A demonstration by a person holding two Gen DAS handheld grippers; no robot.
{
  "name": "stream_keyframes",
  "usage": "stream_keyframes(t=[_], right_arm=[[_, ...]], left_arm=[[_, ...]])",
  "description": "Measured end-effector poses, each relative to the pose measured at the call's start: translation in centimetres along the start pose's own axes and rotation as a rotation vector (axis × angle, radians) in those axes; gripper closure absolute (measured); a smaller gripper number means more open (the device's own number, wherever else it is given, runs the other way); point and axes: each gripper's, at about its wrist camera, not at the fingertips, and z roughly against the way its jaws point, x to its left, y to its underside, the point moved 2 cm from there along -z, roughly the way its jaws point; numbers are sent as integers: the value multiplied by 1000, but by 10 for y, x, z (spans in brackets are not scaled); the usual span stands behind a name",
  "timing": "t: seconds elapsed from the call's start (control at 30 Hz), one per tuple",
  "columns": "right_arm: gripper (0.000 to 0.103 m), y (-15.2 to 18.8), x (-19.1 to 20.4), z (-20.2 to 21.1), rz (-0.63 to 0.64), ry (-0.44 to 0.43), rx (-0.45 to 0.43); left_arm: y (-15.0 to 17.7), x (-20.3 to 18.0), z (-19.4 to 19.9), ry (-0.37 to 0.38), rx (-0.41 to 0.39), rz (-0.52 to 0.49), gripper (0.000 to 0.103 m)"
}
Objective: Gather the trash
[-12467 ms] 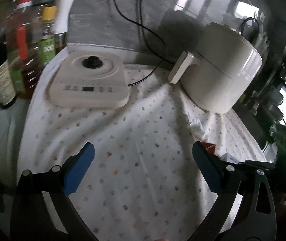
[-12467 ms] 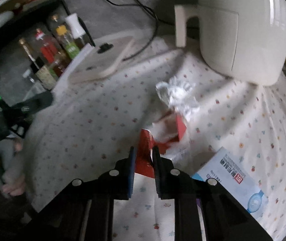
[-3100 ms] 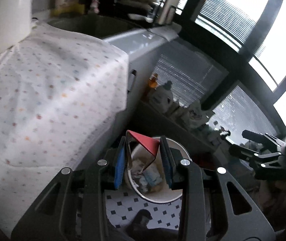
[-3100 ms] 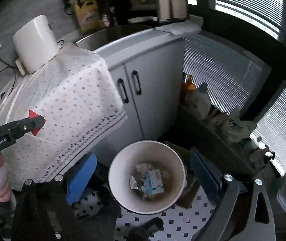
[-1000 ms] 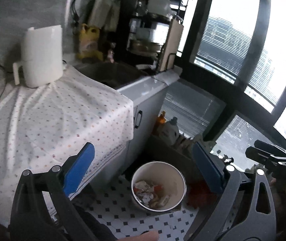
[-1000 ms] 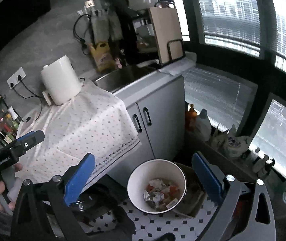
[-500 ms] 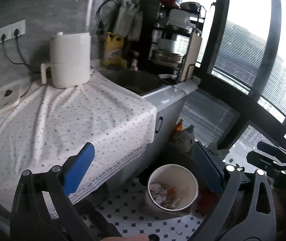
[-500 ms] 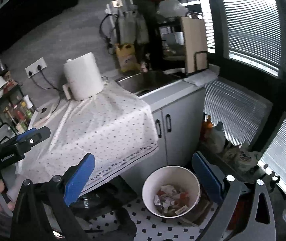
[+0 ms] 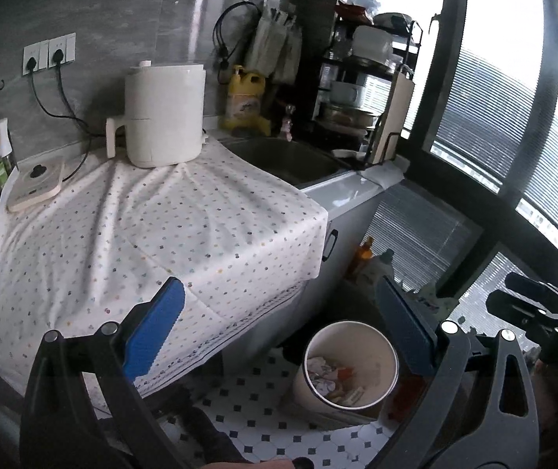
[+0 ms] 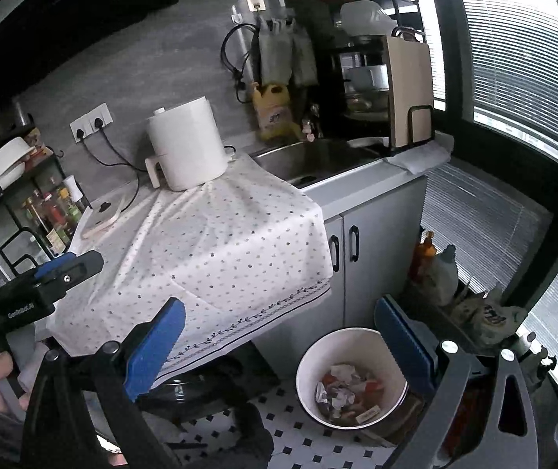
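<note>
With both grippers held high above the kitchen floor, the task appears complete or nearly so. The left gripper [image 9: 279, 328] has its jaws spread wide and carries nothing; the right gripper [image 10: 279, 348] is likewise spread wide and empty. The trash [image 10: 347, 394], crumpled paper and red and white wrappers, lies inside the white waste bin [image 10: 310, 359], which stands on the tiled floor beside the grey cabinet [image 10: 376, 258]. The dotted tablecloth [image 9: 142, 226] shows no loose litter; only the white air fryer [image 9: 165, 125] and a flat appliance base [image 9: 34, 183] rest on it. Any remaining work cannot be identified from these views.
</note>
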Motion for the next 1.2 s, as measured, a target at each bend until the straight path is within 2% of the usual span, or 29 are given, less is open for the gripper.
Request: stream_keyframes(t=[0.97,1.2], right_arm=[[8,2,-10,-2,-17,-1,8],[8,4,-7,-5,-19,5,11]], left_arm=[[2,-7,-11,14,17,-5,6],[1,5,-14,20,21,-1,6]])
